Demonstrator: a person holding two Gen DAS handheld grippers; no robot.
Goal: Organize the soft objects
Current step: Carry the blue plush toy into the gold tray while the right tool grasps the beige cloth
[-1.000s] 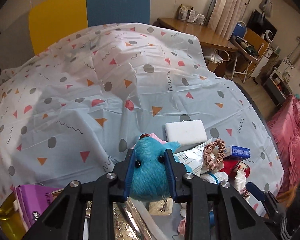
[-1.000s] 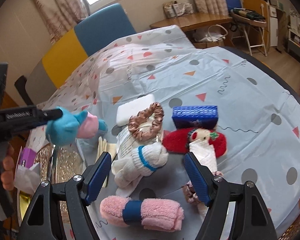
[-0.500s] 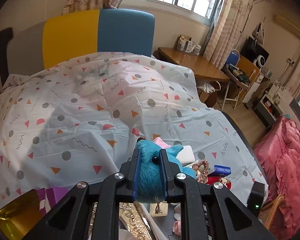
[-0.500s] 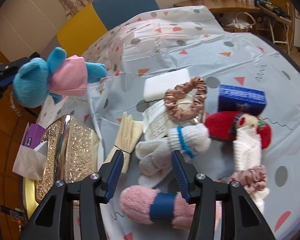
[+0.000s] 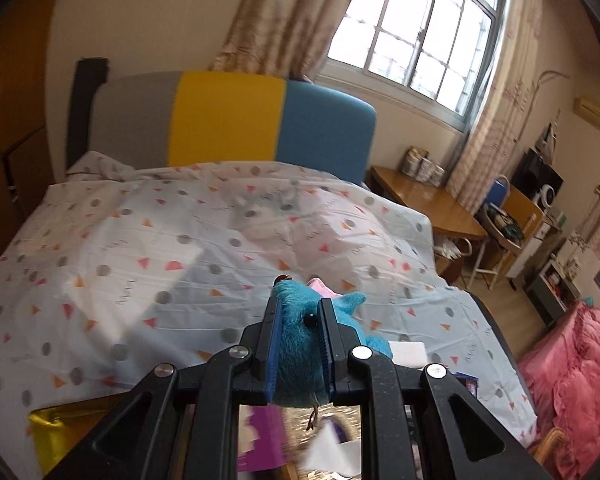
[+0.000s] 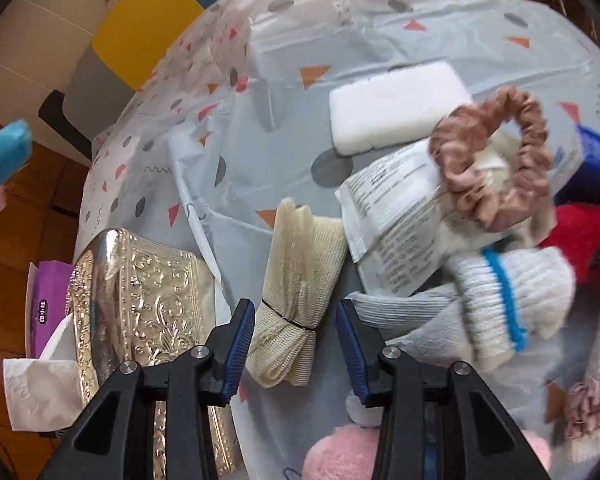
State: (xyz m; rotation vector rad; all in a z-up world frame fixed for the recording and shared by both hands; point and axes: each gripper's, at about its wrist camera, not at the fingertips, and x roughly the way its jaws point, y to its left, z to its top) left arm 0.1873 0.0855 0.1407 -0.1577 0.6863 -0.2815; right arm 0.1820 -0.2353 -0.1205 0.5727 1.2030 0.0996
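My left gripper point(image 5: 299, 314) is shut on a fuzzy blue plush toy point(image 5: 296, 356) with a pink part, held up above the patterned bedspread point(image 5: 180, 260). A corner of that toy point(image 6: 6, 152) shows at the left edge of the right wrist view. My right gripper point(image 6: 296, 332) points down over a cream mesh bundle point(image 6: 300, 272) tied with a black band. Its jaws are closing with the bundle's lower end between them, and a gap remains on the right side. Beside the bundle lie a white sock with a blue band point(image 6: 512, 292) and a printed white packet point(image 6: 392, 232).
A white sponge point(image 6: 396, 104), brown scrunchie point(image 6: 492, 160), blue box point(image 6: 596, 160), red soft toy point(image 6: 576, 232), pink rolled towel point(image 6: 340, 452) and pink scrunchie point(image 6: 592, 404) crowd the right. A silver embossed box point(image 6: 140, 300) and purple tissue pack point(image 6: 46, 296) sit left.
My left gripper has lifted the plush and tipped up toward the headboard and window. My right gripper has narrowed its jaws, sunk, and shifted from over the sock to the cream bundle.
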